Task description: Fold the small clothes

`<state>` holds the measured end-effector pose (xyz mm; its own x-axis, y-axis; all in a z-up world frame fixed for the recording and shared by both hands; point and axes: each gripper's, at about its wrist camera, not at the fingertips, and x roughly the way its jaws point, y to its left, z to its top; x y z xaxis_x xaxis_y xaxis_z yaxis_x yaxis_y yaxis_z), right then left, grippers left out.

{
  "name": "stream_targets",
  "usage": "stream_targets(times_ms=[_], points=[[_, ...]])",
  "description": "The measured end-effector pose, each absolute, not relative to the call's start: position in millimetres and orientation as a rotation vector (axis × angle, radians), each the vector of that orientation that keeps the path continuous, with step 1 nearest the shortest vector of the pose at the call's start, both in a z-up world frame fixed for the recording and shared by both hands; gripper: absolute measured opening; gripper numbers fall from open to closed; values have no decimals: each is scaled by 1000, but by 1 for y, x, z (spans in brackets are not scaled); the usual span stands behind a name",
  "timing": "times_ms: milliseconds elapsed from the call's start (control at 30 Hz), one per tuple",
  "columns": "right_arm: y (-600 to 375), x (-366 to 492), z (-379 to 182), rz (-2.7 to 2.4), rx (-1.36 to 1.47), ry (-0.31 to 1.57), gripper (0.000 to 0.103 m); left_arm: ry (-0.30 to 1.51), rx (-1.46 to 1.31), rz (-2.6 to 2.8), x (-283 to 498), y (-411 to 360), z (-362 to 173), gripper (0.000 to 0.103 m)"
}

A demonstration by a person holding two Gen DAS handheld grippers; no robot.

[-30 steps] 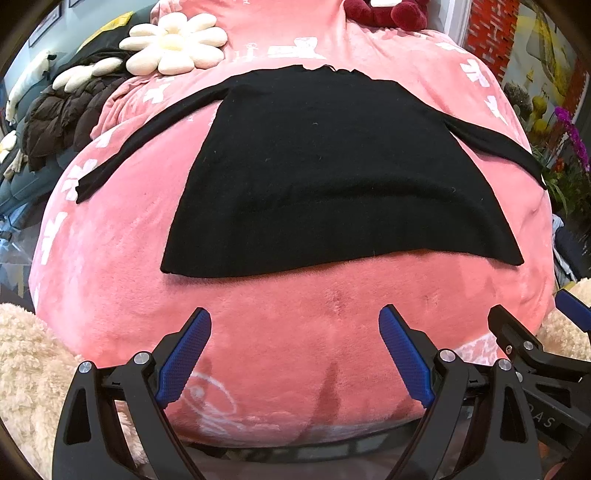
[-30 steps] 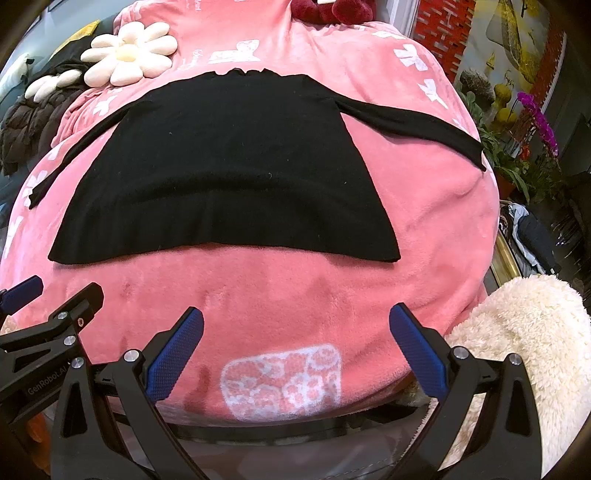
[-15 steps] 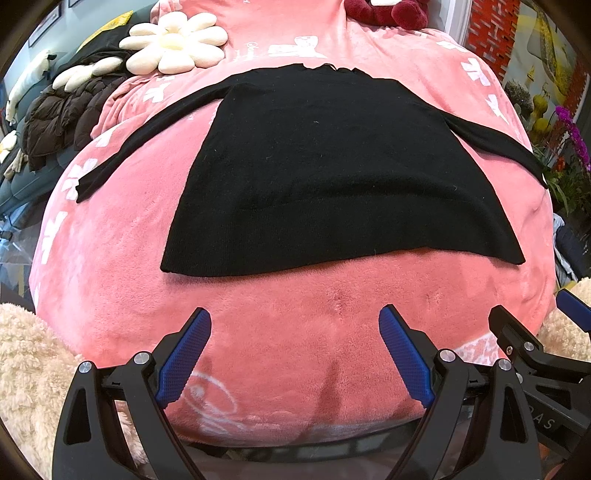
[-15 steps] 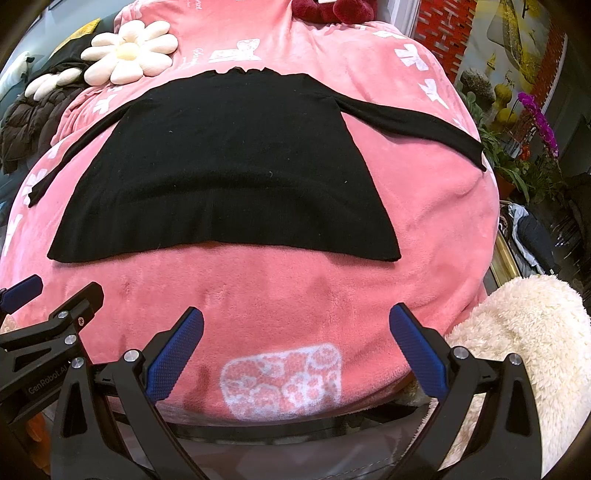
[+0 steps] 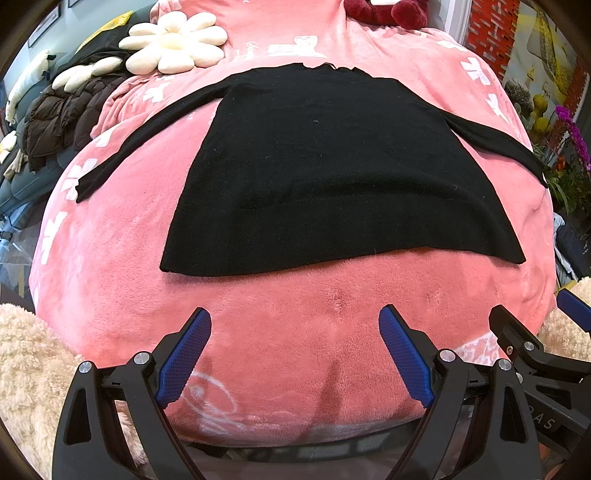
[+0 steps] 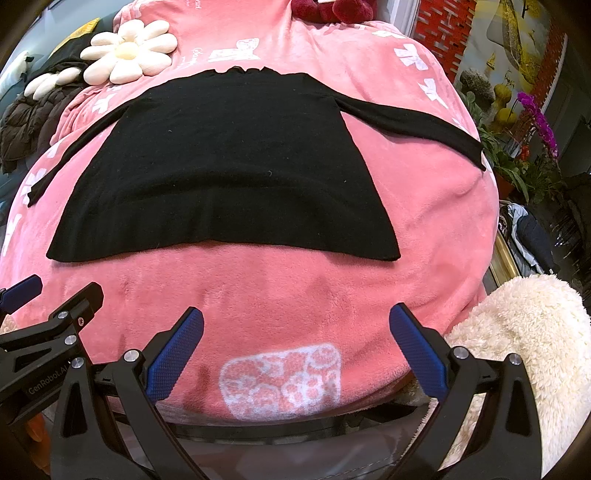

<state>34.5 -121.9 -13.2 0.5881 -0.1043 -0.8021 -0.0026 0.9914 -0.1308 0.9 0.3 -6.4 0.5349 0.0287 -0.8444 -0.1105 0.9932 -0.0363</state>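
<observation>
A black sweater [image 5: 332, 173] lies flat on a pink blanket [image 5: 295, 325], body spread wide and both sleeves stretched out to the sides. Its hem runs across the blanket on the side nearest the claws, its neckline on the far side. The left claw [image 5: 294, 332] hangs short of the hem, its blue pads spread wide apart with only pink blanket between them. The right claw [image 6: 295, 330] sits just beside it, also short of the hem, equally wide open and holding nothing. Beyond the sweater's left sleeve rests a daisy-shaped cushion [image 5: 173, 46], with a dark brown puffer jacket [image 5: 59, 118] further out to the left. Past the neckline there is something dark red and plush [image 5: 388, 11], possibly a toy. A cream fleece [image 6: 524, 354] lies at the blanket's near right corner.
</observation>
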Motion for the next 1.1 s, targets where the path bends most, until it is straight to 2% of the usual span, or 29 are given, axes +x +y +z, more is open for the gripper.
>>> stream_targets(times_ms=[1100], points=[[-122,33,-14,-63,-127,942,98,1005,-87,84,1,0,-6,89]])
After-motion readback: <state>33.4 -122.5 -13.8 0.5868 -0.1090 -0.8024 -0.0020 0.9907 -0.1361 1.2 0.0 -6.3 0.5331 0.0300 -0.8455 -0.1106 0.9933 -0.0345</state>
